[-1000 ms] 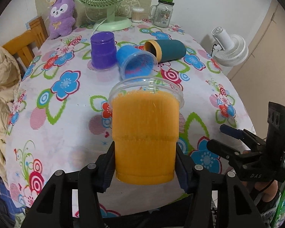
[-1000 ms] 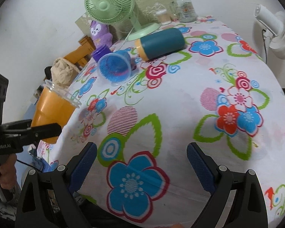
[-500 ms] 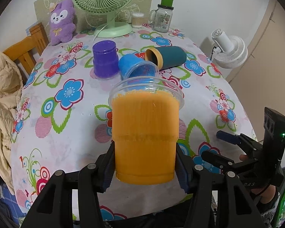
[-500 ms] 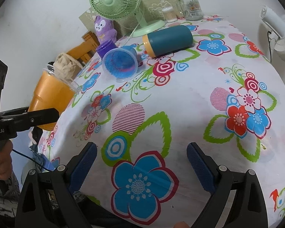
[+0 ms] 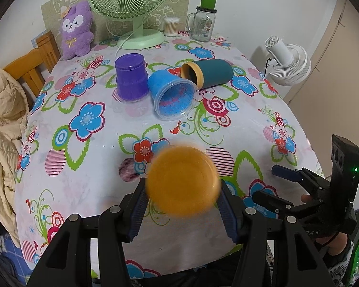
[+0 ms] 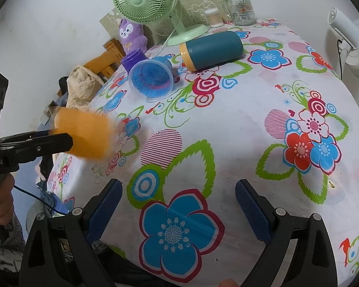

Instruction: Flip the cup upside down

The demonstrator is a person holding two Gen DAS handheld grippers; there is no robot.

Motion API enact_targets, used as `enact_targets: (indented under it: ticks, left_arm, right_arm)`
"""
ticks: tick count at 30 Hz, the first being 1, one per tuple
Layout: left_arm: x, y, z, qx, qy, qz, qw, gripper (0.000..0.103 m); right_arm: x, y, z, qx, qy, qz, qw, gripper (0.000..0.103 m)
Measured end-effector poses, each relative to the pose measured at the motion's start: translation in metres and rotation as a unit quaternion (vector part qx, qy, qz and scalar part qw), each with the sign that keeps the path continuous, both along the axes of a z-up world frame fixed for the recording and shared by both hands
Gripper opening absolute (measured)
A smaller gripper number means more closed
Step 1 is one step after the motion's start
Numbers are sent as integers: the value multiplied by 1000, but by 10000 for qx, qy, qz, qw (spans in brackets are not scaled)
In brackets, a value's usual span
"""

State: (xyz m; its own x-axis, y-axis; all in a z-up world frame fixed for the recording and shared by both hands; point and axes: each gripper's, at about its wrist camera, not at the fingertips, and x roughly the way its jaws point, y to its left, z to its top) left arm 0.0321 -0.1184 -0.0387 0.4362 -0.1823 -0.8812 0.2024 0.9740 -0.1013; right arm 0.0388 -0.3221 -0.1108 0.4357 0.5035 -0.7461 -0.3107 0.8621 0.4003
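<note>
My left gripper [image 5: 183,205] is shut on an orange plastic cup [image 5: 182,181], held above the near edge of the flowered table [image 5: 83,181]. The cup is motion-blurred and tipped so its flat base faces the left wrist camera. In the right wrist view the orange cup [image 6: 86,135] lies roughly sideways in the left gripper [image 6: 59,141], its mouth toward the table. My right gripper [image 6: 177,205] is open and empty over the table's near edge; it also shows at the right of the left wrist view [image 5: 275,181].
A purple cup [image 5: 131,81] stands upside down mid-table. A blue cup [image 5: 172,95] and a teal tumbler [image 5: 208,73] lie on their sides beside it. A green fan [image 5: 131,7], plush toy [image 5: 77,30] and glass jar [image 5: 204,20] stand at the back. A wooden chair [image 5: 36,62] stands left.
The orange cup has swung from upright in the left gripper to tipped over, base toward the camera. The left gripper has turned and risen. The right gripper stays open and has hardly moved.
</note>
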Motion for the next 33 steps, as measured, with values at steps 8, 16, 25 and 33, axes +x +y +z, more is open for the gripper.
enact_targets:
  ticks: [8,16,25,33]
  left_arm:
    - [-1,2,1,-37,9,-13,10000,60]
    - [-2,2,1,-49,20,13,10000,63]
    - [8,-16,12,-188,-90,-260,9994,75]
    - [51,-91,16,645,-23,-1545,9859,91]
  right_arm:
    - [0,0,0,-21,1,-10,10000,97]
    - [1,1,1,-26,-4,14,10000,97]
    - [-3,-7,5,-77,-64,-116,9999,97]
    - [-10,-30,4,23,-53,-364,9993,97]
